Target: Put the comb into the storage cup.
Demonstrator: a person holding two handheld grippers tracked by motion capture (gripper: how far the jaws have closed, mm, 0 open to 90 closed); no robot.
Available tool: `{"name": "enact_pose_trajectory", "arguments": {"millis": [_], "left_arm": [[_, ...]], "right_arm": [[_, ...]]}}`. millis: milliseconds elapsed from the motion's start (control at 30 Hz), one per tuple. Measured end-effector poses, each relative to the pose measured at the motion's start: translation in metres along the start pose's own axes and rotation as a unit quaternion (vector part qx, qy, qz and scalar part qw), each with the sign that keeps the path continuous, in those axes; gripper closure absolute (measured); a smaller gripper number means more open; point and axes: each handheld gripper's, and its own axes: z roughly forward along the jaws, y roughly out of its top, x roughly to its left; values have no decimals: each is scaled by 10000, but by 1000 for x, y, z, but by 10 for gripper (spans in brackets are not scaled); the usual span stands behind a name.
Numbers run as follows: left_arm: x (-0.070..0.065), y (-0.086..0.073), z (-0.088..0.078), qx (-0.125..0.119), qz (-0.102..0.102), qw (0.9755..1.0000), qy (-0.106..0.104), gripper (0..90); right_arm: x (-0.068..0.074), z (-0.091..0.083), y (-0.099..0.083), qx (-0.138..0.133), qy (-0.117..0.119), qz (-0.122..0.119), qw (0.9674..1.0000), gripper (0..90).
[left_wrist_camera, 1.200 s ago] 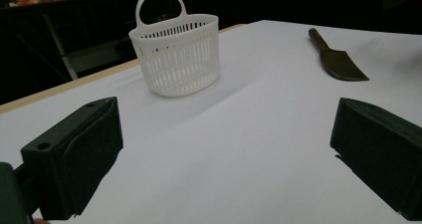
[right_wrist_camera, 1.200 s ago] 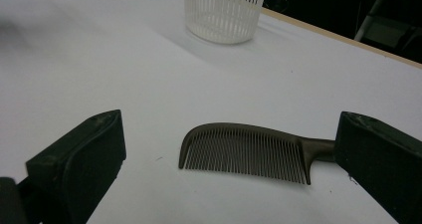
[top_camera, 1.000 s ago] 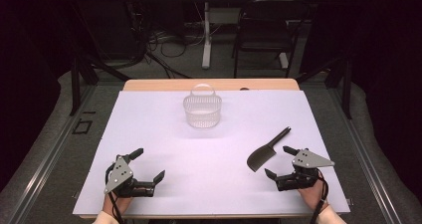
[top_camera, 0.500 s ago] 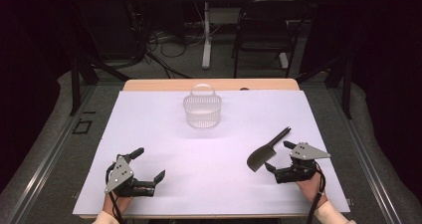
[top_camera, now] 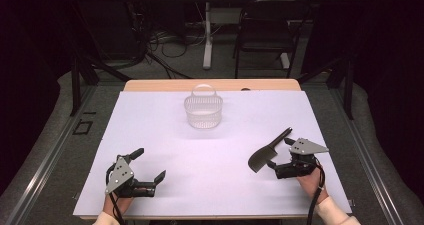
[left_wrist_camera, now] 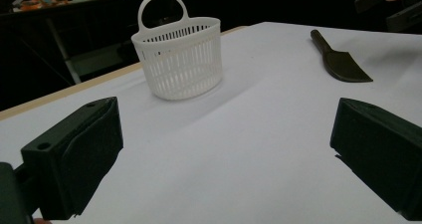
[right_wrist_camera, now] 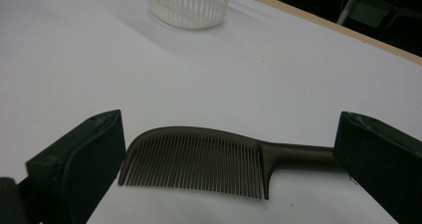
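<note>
A dark plastic comb [right_wrist_camera: 199, 162] with fine, close teeth and a slim handle lay flat near the counter's [top_camera: 210, 185] right edge, on its smooth white cover. The right gripper [top_camera: 278, 155] stood wide open around it, one jaw off each end, holding nothing. The right gripper view showed the teeth singly; the high view gave just a dark blade shape. The left gripper [top_camera: 149, 164], gaping and empty, rested near the front left corner. A white slotted plastic basket [top_camera: 203, 111] with a loop handle stood toward the far edge.
</note>
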Motion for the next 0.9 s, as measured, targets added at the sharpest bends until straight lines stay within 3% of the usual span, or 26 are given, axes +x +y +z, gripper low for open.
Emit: {"name": "enact_pose_trajectory", "arguments": {"millis": [900], "left_arm": [[0,0,0,-23,-20,10000,22,1]], "right_arm": [[-27,13,12,37,-183,117,9998,0]]}}
